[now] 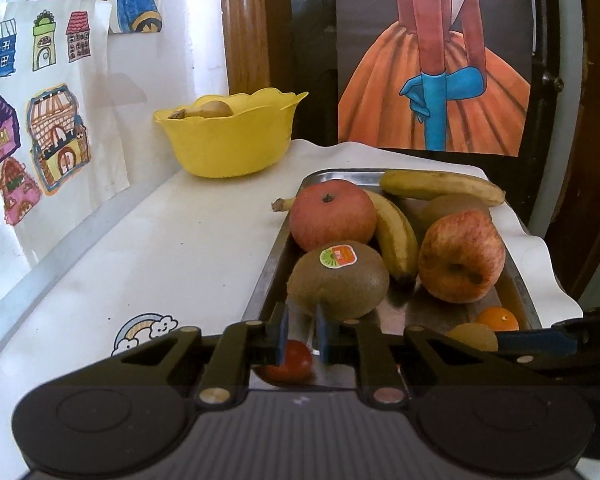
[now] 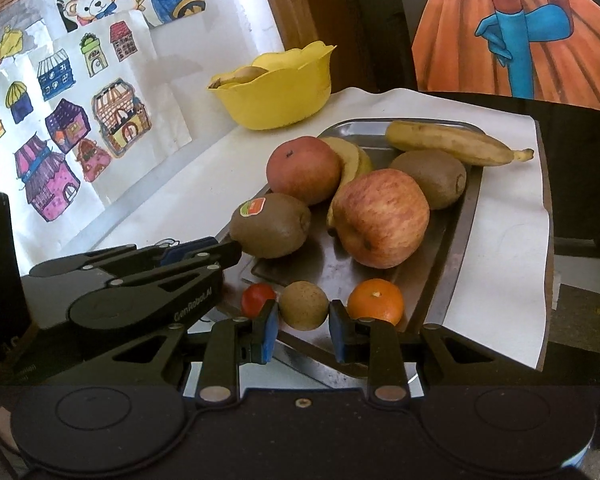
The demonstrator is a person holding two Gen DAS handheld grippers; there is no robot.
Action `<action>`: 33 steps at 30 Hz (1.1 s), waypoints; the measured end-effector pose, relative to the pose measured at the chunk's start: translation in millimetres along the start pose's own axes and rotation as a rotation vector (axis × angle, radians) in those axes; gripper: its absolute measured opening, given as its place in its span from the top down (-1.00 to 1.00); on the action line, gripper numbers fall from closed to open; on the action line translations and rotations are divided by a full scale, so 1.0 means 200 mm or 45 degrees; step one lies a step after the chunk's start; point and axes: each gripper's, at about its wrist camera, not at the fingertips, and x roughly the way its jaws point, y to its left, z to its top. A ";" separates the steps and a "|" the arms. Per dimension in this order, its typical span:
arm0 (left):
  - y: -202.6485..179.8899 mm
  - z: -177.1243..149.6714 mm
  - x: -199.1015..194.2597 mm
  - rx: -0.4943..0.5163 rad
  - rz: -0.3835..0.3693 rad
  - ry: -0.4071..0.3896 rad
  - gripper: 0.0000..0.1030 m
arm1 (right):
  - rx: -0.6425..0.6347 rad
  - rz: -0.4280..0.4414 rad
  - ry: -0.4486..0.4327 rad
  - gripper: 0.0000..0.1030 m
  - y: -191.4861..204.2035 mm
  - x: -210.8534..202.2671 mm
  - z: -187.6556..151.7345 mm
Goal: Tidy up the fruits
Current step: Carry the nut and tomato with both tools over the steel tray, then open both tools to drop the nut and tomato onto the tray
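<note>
A metal tray (image 2: 440,268) holds two apples, two bananas, kiwis, an orange (image 2: 375,300), a small tomato (image 2: 257,298) and a small brown round fruit (image 2: 303,305). My right gripper (image 2: 303,330) is open, its blue pads either side of the brown fruit without closing on it. My left gripper (image 1: 302,330) is open and empty at the near kiwi (image 1: 340,280), with the tomato (image 1: 290,362) below its fingers. A yellow bowl (image 1: 230,136) with a brownish fruit (image 1: 204,110) stands at the back left.
The tray sits on a white sheet (image 2: 504,256) on a white table (image 1: 152,240). Children's drawings (image 1: 40,128) cover the left wall. A dark door with an orange-dress poster (image 1: 432,92) stands behind. My left gripper also shows in the right wrist view (image 2: 204,250).
</note>
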 end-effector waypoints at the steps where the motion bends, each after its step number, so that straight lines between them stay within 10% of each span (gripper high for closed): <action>1: 0.00 0.00 0.00 -0.002 0.004 0.002 0.68 | -0.004 -0.001 0.003 0.43 0.00 0.00 0.00; 21: 0.01 0.01 0.01 -0.052 0.052 0.016 0.62 | -0.019 0.020 0.024 0.35 -0.01 0.04 0.01; 33: 0.04 0.03 0.01 -0.088 0.086 0.007 0.05 | -0.017 0.031 0.005 0.14 -0.01 0.04 0.02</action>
